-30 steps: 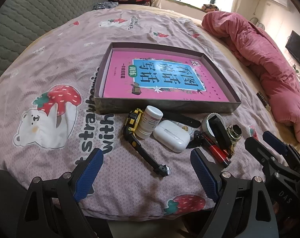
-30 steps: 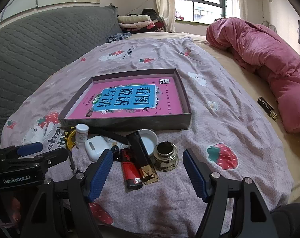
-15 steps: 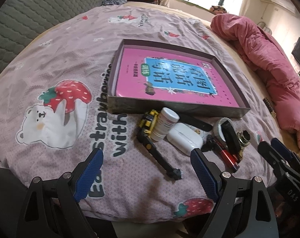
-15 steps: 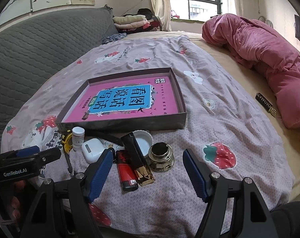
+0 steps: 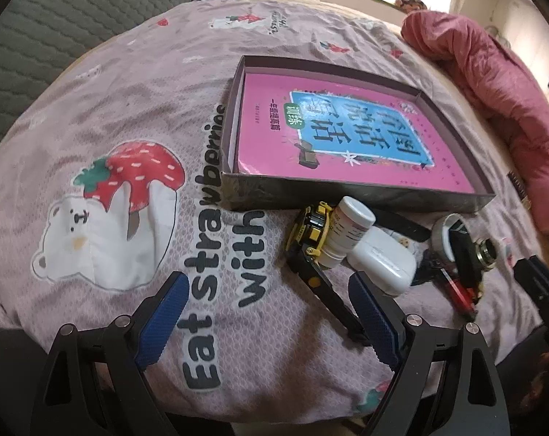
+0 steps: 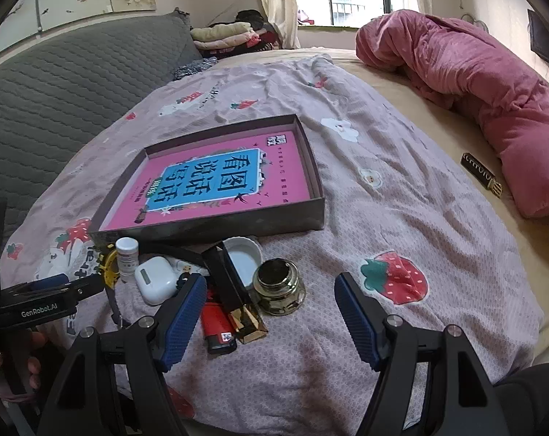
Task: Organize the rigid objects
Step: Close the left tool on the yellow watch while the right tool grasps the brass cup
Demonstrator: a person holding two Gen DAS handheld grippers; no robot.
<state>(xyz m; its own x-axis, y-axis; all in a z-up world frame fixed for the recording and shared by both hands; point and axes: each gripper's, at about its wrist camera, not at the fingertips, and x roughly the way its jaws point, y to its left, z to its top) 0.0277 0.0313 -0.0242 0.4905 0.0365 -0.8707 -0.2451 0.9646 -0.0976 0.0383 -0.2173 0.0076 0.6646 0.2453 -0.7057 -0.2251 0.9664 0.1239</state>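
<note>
Left claw (image 5: pixel 269 321) was spread wide and held nothing; it hovered over the strawberry-print bedsheet (image 5: pixel 136 116) at the near edge of the bed. Its right-side pad (image 5: pixel 374 318) sat just in front of the black strap of the yellow-and-black watch (image 5: pixel 310 232); I could not tell whether they touched.

Right claw (image 6: pixel 270 318) was also spread wide and held nothing. Its left-side pad (image 6: pixel 185 316) stood near the red lighter (image 6: pixel 216 327).

The shallow dark box (image 6: pixel 209 225) lay on the bedsheet at 12 o'clock from both claws, with a pink book (image 6: pixel 219 181) lying flat inside it.

The loose items sat in a cluster on the sheet just in front of the box's near wall. In the right wrist view, from 9 toward 3 o'clock:
- watch, at the 9 o'clock end
- white pill bottle (image 6: pixel 127 259), touching the watch
- white earbud case (image 6: pixel 154 279), beside the bottle
- black-and-gold lipstick tube (image 6: pixel 234 290), lying across the lighter's right side
- white round lid (image 6: pixel 241 258), behind the tube
- small gold-trimmed glass jar (image 6: pixel 279 287), upright at the 3 o'clock end

A rolled pink blanket (image 6: pixel 474 83) lay well apart at 2 o'clock.
</note>
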